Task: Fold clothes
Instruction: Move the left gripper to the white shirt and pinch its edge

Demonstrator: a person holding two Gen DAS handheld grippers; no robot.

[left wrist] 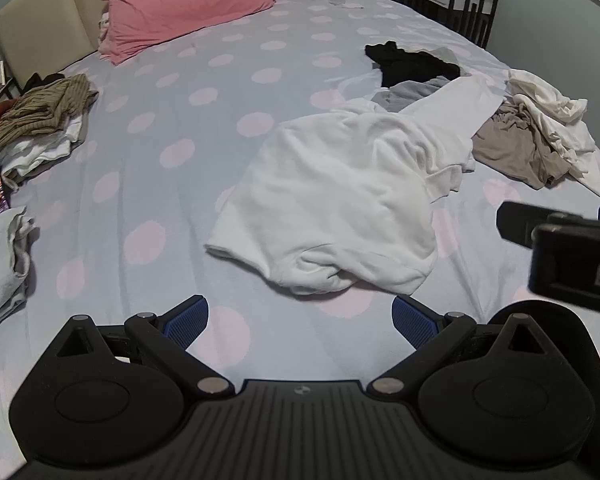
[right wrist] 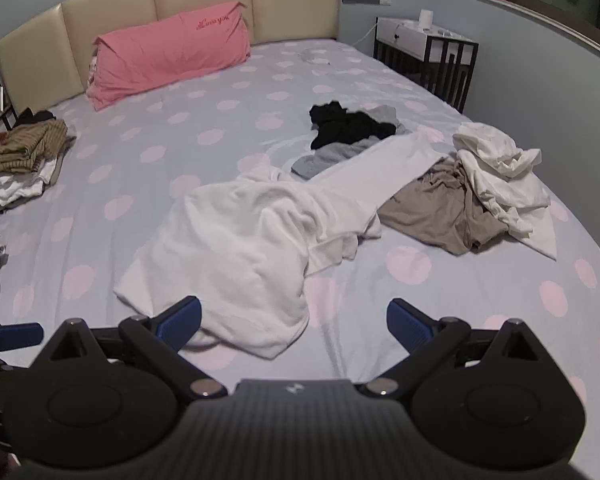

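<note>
Both tools spread, left tool [left wrist: 300, 320], right tool [right wrist: 294, 322]

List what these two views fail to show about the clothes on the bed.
- White garment: its type is unclear; it lies crumpled, one long part over the grey garment.
- Black garment: too bunched and dark to identify in either view.
- Folded stack: cut by the left edge in both views.
- Beige garment: partly covered by crumpled white cloth.

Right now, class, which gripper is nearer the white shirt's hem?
Right. The right gripper hangs over the white shirt hem, one finger overlapping it; the left gripper sits just short of it.
</note>
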